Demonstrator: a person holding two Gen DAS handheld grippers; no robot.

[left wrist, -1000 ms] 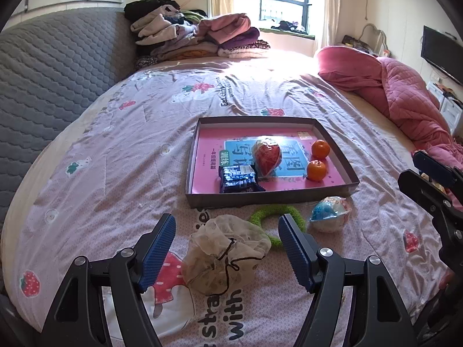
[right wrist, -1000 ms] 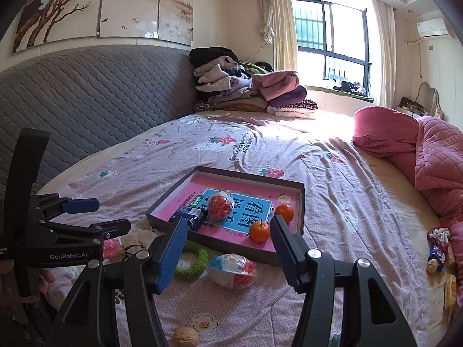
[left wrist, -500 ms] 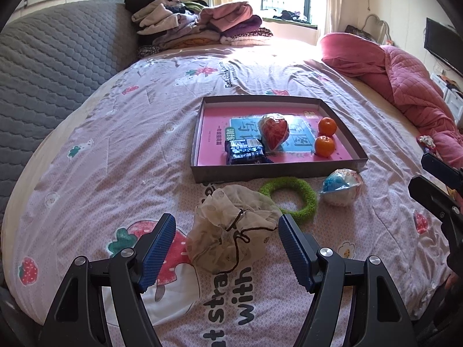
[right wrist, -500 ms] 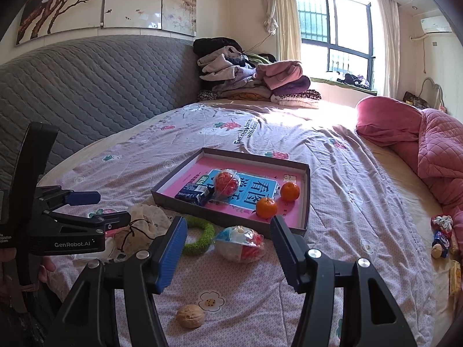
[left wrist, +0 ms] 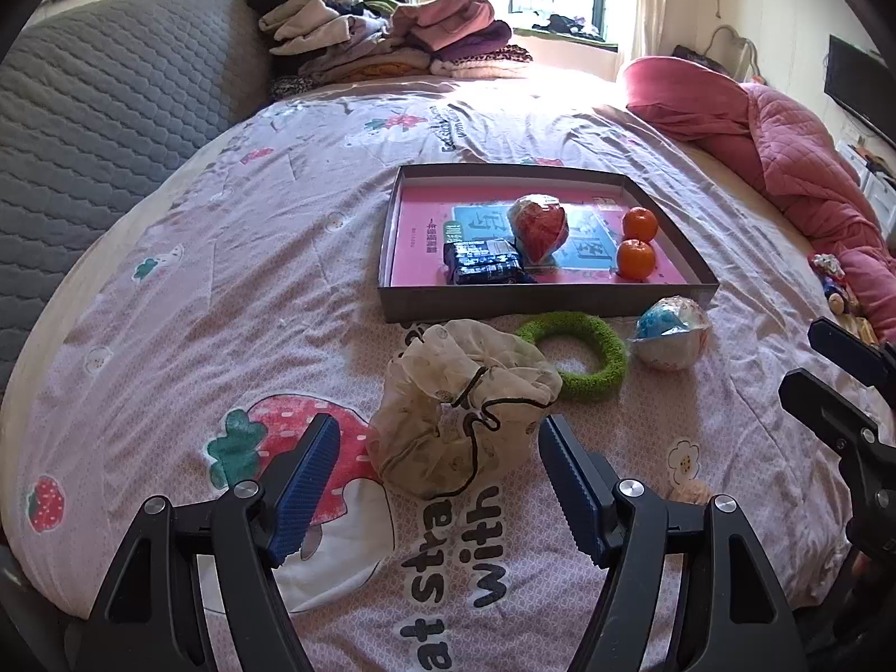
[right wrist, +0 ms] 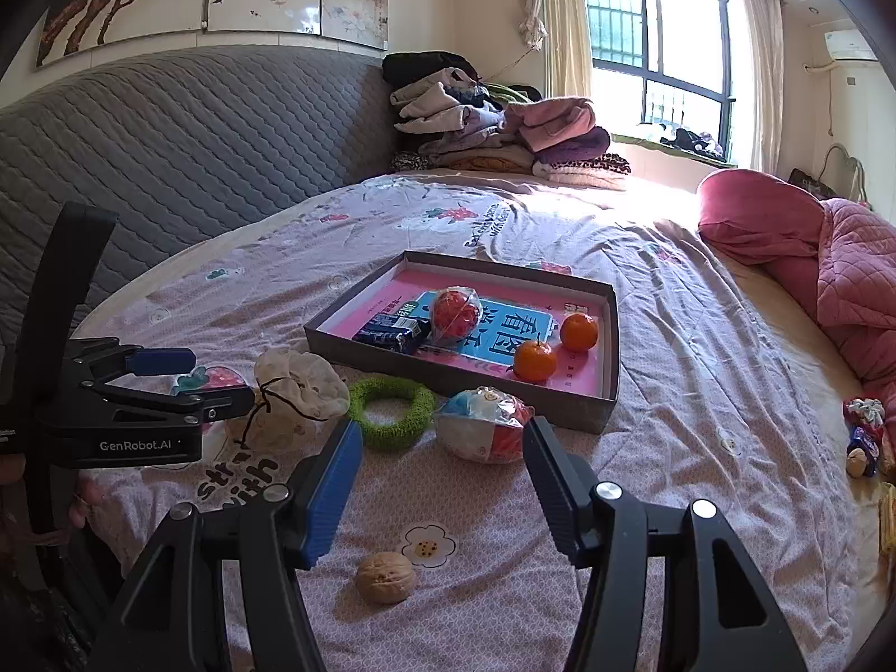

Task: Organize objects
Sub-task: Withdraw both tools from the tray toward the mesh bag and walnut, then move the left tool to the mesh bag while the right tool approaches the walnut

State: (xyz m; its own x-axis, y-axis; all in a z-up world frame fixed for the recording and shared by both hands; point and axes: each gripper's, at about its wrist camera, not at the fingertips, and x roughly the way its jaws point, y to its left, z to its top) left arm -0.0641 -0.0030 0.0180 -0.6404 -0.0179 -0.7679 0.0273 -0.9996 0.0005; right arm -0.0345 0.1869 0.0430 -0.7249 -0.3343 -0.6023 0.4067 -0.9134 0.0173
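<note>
Left wrist view: left gripper (left wrist: 434, 481), jaws apart, flanks a pouch (left wrist: 459, 414) on the bed (left wrist: 224, 291); tray (left wrist: 537, 302) at 12 o'clock. Right gripper (right wrist: 442, 476), jaws apart, holds nothing; ball (right wrist: 481, 431) ahead.

Black gripper frames, blue ribbed fingers (left wrist: 305, 481), silver screws, "GenRobot.AI" lettering

Pouch (left wrist: 465, 409), ring (left wrist: 577, 355) and ball (left wrist: 669, 333) lie before the tray (left wrist: 537, 308).

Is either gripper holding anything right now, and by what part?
Nothing is held. Left gripper stands open around the mesh pouch; right gripper open before the wrapped ball.
</note>
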